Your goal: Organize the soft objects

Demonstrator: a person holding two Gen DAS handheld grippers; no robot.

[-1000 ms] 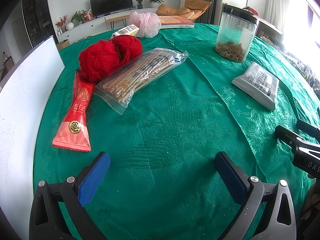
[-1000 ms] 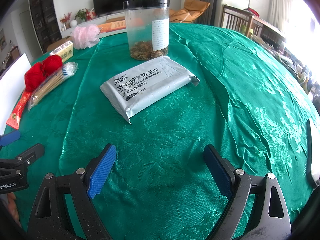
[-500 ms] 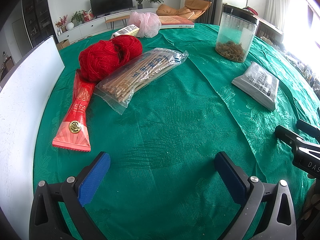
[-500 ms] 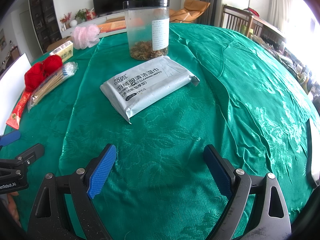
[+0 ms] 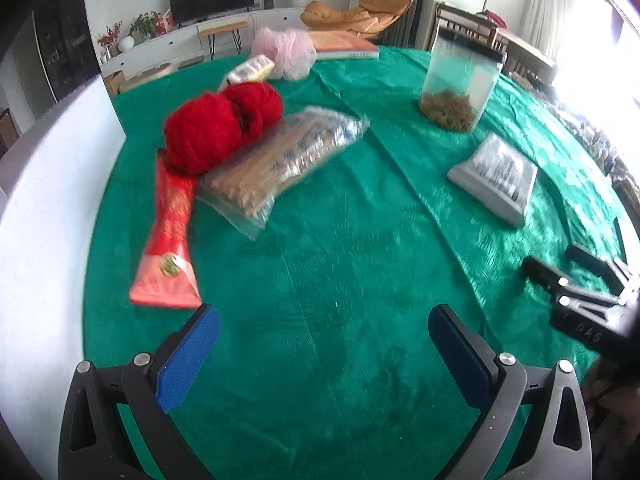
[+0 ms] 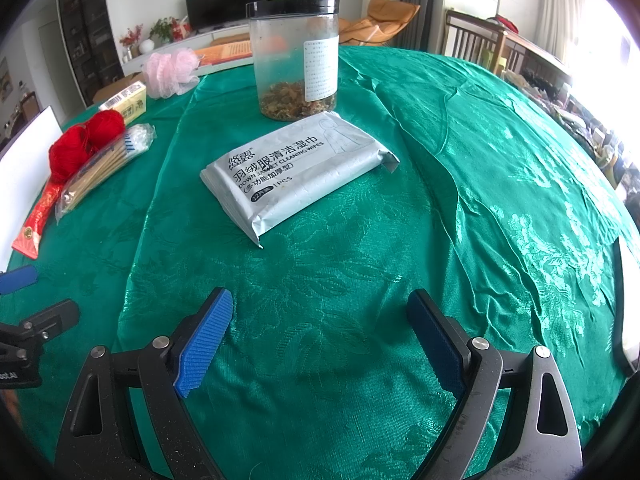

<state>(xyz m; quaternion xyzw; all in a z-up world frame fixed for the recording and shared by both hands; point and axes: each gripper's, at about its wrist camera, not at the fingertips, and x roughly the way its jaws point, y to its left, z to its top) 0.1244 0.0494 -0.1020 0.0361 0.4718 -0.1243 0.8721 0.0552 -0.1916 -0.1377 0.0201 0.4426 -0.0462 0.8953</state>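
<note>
Tongs point(image 5: 324, 344) spread (left), bare green tablecloth point(image 5: 340, 264) between, yarn point(image 5: 218, 128) far.

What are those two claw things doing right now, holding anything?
Left gripper: open, holding nothing, over the green tablecloth.
Right gripper: open, holding nothing, short of the wipes pack.

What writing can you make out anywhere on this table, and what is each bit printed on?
"DOWN JACKET CLEANING WIPES", "PCS" and large Chinese characters: silver wipes pack.
"DAS", cut off: right gripper body, seen from the left wrist.
"LAI", cut off at the frame edge: left gripper body, seen from the right wrist.
Jar label: too small to read.
Red packet, chopstick bag, yellow box: blurred or too small.
</note>
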